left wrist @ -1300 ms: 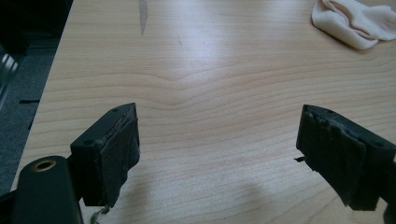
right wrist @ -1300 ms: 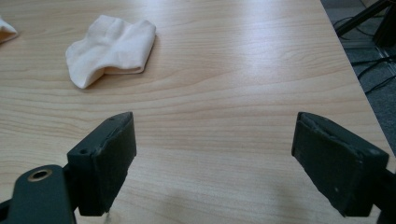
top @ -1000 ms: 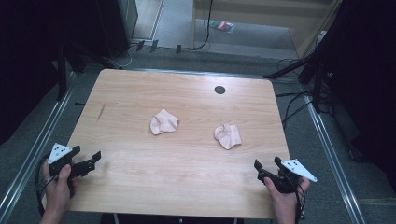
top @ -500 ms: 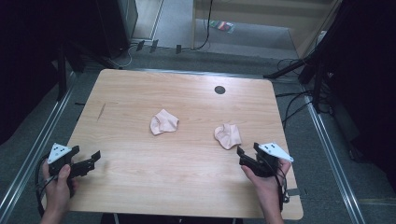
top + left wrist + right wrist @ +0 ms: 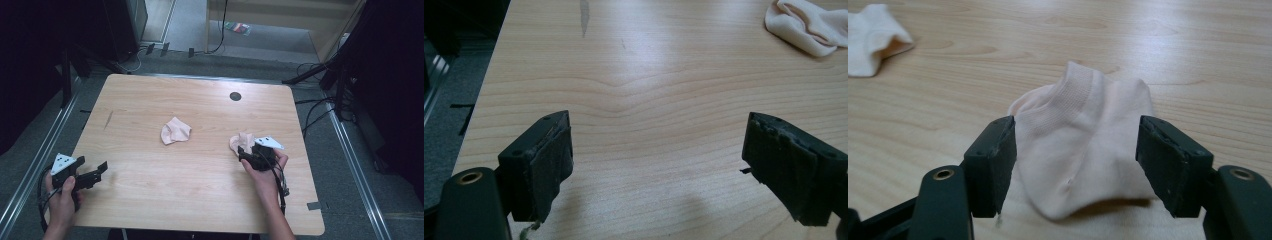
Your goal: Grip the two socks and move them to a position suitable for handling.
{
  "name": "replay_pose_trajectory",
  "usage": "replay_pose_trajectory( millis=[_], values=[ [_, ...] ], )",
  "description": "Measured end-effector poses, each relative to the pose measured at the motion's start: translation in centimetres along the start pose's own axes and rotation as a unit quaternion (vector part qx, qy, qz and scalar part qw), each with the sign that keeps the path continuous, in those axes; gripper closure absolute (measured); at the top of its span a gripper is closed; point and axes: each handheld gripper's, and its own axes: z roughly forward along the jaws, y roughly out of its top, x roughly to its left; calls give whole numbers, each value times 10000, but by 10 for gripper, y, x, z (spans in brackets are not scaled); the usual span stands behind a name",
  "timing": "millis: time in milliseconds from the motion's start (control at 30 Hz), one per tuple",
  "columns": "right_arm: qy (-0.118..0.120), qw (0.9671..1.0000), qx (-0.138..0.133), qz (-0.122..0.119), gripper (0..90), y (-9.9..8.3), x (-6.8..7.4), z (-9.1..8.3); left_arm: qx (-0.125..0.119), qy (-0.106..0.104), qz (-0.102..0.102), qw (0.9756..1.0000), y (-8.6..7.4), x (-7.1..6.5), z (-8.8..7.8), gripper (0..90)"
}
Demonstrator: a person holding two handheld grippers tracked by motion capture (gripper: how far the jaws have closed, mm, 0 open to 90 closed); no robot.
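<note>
Straddling the nearer sock (image 5: 1083, 150), the right gripper (image 5: 1075, 165) has its two black jaws on either side of the fabric, one at each flank, with the sock bunched up between them. The jaws have just been closing, but the pads (image 5: 998, 160) do not yet seem to press the cloth; thin gaps show on both sides, so I read this gripper as apart around the sock, not clamped on it. In the high view the right gripper (image 5: 252, 156) sits at the near edge of that sock (image 5: 241, 142), toward the right side of the table (image 5: 150, 200), so the sock lies straight ahead of it, away from the person. Its ribbed cuff stands up at the far end, and the rounded body points back toward the jaws, so the long axis runs roughly along the gripper's own line of sight. A squeeze from here would likely catch the body crosswise.

A second sock (image 5: 175, 131) lies crumpled near the middle of the table, well apart from the first. The left gripper (image 5: 90, 175) rests at the near left corner, jaws wide with bare wood between them, far from either sock; the right hand is plainly the nearer one.

Both socks are pale pink, soft knit, limp and folded. The table is smooth light wood grain with a small dark round hole (image 5: 235, 96) near the far edge
</note>
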Motion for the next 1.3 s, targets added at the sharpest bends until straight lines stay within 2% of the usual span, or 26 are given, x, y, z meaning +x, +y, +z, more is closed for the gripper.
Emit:
replay_pose_trajectory(
  millis=[67,100,267,333,400,533,567,600,767,800,900,933,1033,1100,1200,1300],
  values=[
    [-3,10000,38,92,310,0,-1,8,1,-6,-8,10000,0,0,0,137],
    [-48,9997,202,87,268,1,-1,17,1,-5,-9,10000,0,0,0,137],
    [-139,9995,242,116,265,0,0,25,9,-4,-5,10000,0,0,0,137],
    [-214,9991,358,47,257,0,1,29,4,-8,-7,10000,0,0,0,137],
    [-340,9987,344,-158,263,-2,4,31,7,1,-6,10000,0,0,0,136],
    [-430,9984,319,-176,281,-3,7,31,14,2,14,10000,0,0,1,137],
    [-459,9984,312,-137,330,-4,7,31,18,10,19,10000,0,0,1,137],
    [-459,9984,312,-137,330,-4,7,31,22,13,23,10000,0,-1,1,137],
    [-579,9981,192,-83,720,-6,3,26,13,9,22,10000,0,-1,1,137],
    [-570,9982,176,-54,771,-6,2,25,13,8,15,10000,0,-1,1,137],
    [-531,9985,152,-11,810,-6,-2,23,20,5,14,10000,0,-1,1,137],
    [-554,9984,56,44,813,-6,-4,21,17,1,15,10000,0,0,1,137],
    [-473,9986,-128,176,816,-3,-6,12,26,-22,-10,10000,0,0,1,137],
    [-323,9989,-266,229,816,2,-4,3,25,-21,3,10000,0,0,1,137],
    [-55,9981,-533,313,816,8,5,-18,13,-5,16,10000,0,0,1,137],
    [222,9972,-637,334,816,12,17,-34,35,21,64,10000,0,-2,1,137]
  ],
)
